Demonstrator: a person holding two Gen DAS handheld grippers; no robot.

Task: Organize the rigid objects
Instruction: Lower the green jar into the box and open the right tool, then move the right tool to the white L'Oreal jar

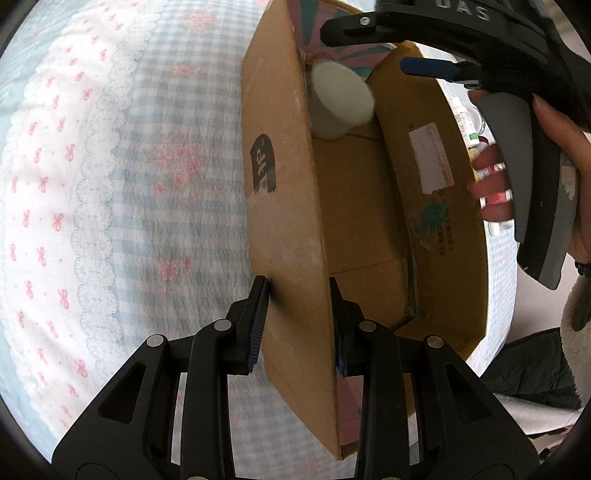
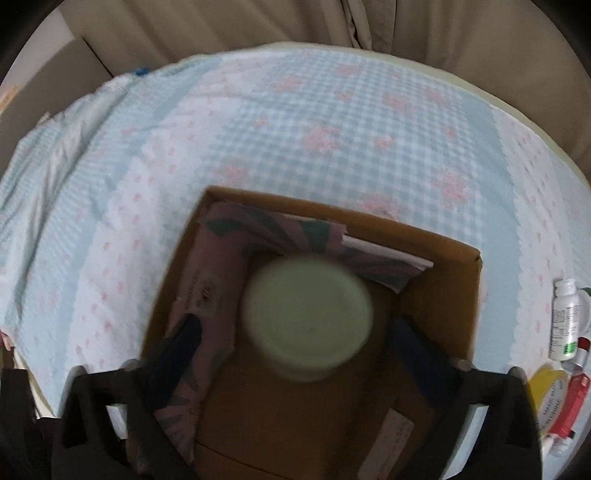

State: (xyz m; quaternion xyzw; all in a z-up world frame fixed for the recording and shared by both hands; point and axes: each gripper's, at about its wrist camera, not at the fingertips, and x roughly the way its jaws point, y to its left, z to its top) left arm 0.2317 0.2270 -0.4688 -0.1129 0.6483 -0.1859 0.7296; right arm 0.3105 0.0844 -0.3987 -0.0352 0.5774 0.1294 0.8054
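Note:
An open cardboard box (image 1: 284, 206) stands on a blue checked bedspread (image 1: 129, 192). My left gripper (image 1: 299, 321) is shut on the box's near side wall, one finger outside and one inside. Inside the box a white round jar (image 1: 341, 98) sits next to a pink-and-green patterned carton (image 1: 306, 22). In the right wrist view the jar (image 2: 308, 314) is blurred, lid towards the camera, between the wide-apart fingers of my right gripper (image 2: 299, 350). Neither pad touches it. From the left wrist view that right gripper (image 1: 384, 48) hangs over the box's far end.
A white bottle (image 2: 563, 321), a red tube (image 2: 572, 398) and other small containers lie on the bedspread (image 2: 295, 129) right of the box. A person's hand (image 1: 495, 177) grips the right tool's handle. Beige curtains (image 2: 332, 26) hang beyond the bed's far edge.

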